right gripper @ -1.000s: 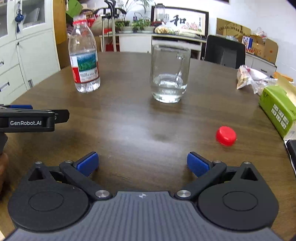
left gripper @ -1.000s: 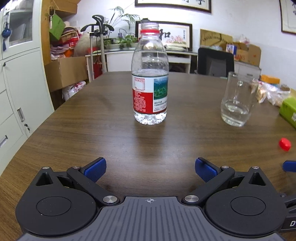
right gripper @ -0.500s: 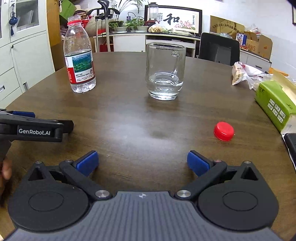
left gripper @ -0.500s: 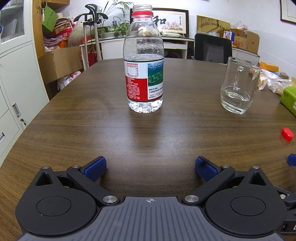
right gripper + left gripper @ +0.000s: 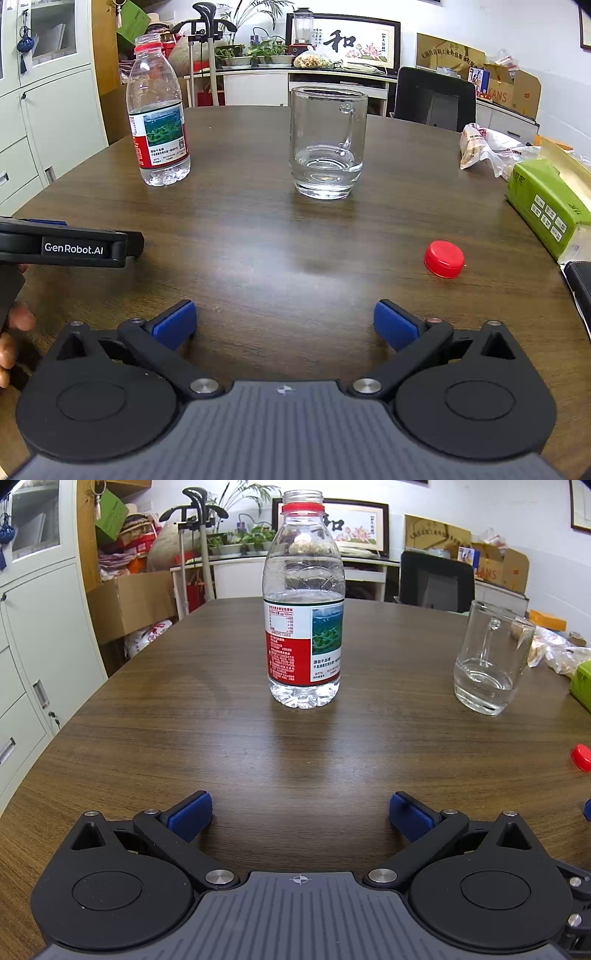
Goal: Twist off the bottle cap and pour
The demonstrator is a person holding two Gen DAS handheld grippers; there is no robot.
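Note:
A clear plastic bottle (image 5: 303, 627) (image 5: 159, 122) with a red and white label stands upright and uncapped on the brown table, a little water at its base. To its right is a glass mug (image 5: 489, 657) (image 5: 327, 142) holding some water. The red cap (image 5: 444, 258) (image 5: 581, 757) lies on the table at the right. My left gripper (image 5: 300, 814) is open, short of the bottle and in line with it. My right gripper (image 5: 284, 323) is open, empty, facing the mug, with the cap off to the front right.
A green tissue pack (image 5: 546, 206) and a plastic bag (image 5: 487, 149) lie at the right table edge. White cabinets (image 5: 33, 635) stand left of the table, a black chair (image 5: 436, 579) behind it. A hand (image 5: 11, 332) holds the left gripper's body (image 5: 70, 247).
My left gripper has moved closer to the bottle, which now looks larger and centred. My right gripper has shifted slightly closer to the mug and cap. Both stay open.

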